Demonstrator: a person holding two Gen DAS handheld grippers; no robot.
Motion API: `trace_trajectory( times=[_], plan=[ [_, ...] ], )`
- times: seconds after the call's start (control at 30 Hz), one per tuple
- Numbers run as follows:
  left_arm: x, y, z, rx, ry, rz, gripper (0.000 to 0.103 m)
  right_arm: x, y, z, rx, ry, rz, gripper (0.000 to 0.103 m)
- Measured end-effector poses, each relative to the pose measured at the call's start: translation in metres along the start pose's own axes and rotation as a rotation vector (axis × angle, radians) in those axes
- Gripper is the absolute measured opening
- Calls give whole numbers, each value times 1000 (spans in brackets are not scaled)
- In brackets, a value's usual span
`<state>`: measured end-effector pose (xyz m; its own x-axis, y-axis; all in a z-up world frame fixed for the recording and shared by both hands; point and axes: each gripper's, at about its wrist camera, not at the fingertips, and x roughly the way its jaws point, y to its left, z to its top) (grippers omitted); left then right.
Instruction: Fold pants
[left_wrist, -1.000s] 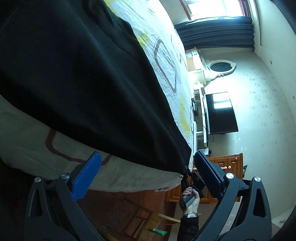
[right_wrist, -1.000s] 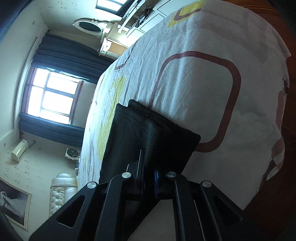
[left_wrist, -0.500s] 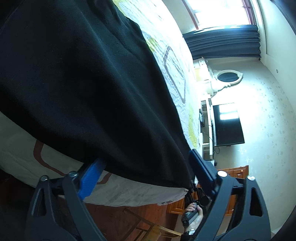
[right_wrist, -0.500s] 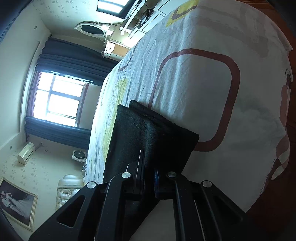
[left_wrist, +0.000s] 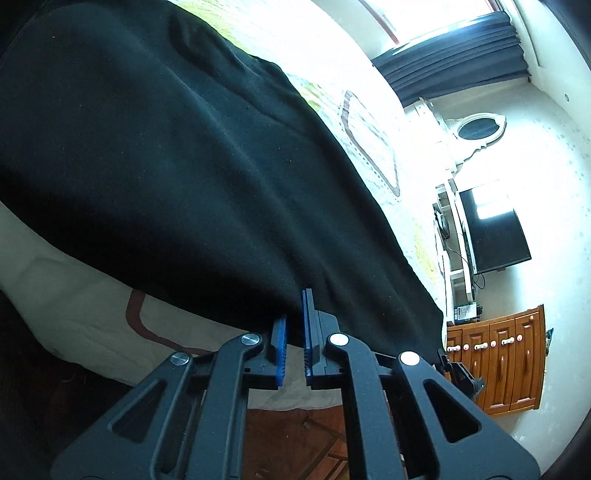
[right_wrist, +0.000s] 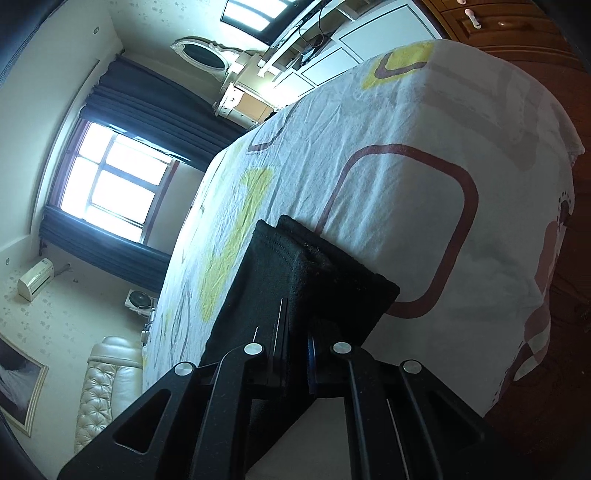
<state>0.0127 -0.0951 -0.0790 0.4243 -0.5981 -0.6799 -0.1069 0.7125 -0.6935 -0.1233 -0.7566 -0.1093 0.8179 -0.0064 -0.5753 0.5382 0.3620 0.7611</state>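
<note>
Black pants (left_wrist: 177, 155) lie spread on a bed with a white patterned sheet (left_wrist: 85, 291). In the left wrist view my left gripper (left_wrist: 293, 314) has its blue-padded jaws closed on the near hem of the pants at the bed's edge. In the right wrist view my right gripper (right_wrist: 295, 325) is shut on the folded end of the pants (right_wrist: 295, 273), which lie in layers on the sheet (right_wrist: 406, 206).
The bed's edge drops to a dark wooden floor (left_wrist: 295, 428). A wooden dresser (left_wrist: 506, 362), a TV (left_wrist: 495, 232) and a white vanity with an oval mirror (left_wrist: 476, 129) stand along the wall. A window with dark curtains (right_wrist: 110, 184) and a cream sofa (right_wrist: 107, 380) lie beyond the bed.
My left gripper moved in to the pants' hem and closed on it from wide open. My right gripper stayed shut on the pants, shifting only slightly.
</note>
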Motion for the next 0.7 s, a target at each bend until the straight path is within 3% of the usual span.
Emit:
trace_trajectory(
  times=[0.2,0.23,0.3,0.33,0.37,0.4,0.43,0.5,0.7],
  plan=[
    [9,10,1,31,31,29,9,1,-18,-1,58,7,16,7],
    [7,7,0,52,33,28,16,0,-19,0,62,16,25,10],
    [5,-2,-2,85,66,-3,40,-6,-23,4,76,22,31,16],
    [0,-5,-3,103,77,-1,67,-12,-25,7,81,16,25,22],
    [-5,-7,-5,118,76,5,82,-17,-25,10,86,5,14,27],
    [-11,-8,-6,129,73,-7,84,-24,-27,14,87,-13,-10,51],
    [-16,-9,-5,139,78,-30,86,-31,-29,16,87,-45,-45,68],
    [-26,-10,-1,151,79,-34,90,-41,-31,22,80,-78,-45,68],
    [-61,1,37,199,14,13,93,-28,-19,43,5,-7,-7,68]
  ],
)
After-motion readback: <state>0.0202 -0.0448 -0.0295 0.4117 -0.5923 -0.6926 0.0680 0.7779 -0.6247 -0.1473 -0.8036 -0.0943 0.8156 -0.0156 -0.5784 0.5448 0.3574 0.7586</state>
